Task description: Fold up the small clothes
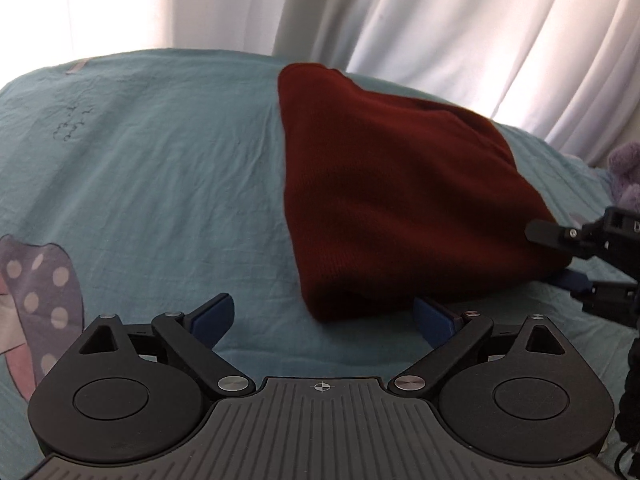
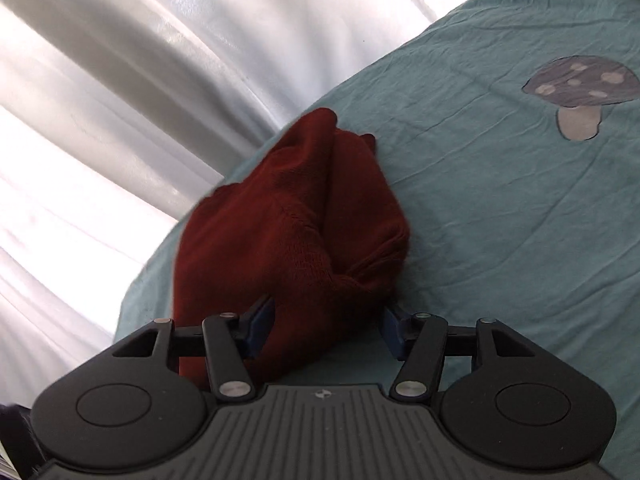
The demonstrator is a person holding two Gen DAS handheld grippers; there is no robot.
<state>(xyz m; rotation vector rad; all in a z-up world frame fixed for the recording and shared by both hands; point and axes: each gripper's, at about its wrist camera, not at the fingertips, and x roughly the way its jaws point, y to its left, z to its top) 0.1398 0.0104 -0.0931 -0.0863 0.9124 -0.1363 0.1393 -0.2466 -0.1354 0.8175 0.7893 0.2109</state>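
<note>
A dark red knitted garment [image 1: 392,196] lies bunched on the teal bedsheet [image 1: 160,168]. My left gripper [image 1: 324,318] is open, its blue pads [image 1: 214,316] wide apart, with the garment's near corner lying between them. My right gripper [image 2: 326,330] is open too, and a thick fold of the red garment [image 2: 296,240] sits between its pads [image 2: 260,326] without being pinched. The right gripper also shows in the left wrist view [image 1: 560,256], at the garment's right edge, one finger above the cloth and one below.
White curtains [image 1: 440,20] hang behind the bed. The sheet carries a printed mushroom [image 2: 580,92] and a polka-dot patch [image 1: 40,280]. A purple plush toy [image 1: 626,176] sits at the right edge. Bare sheet stretches left of the garment.
</note>
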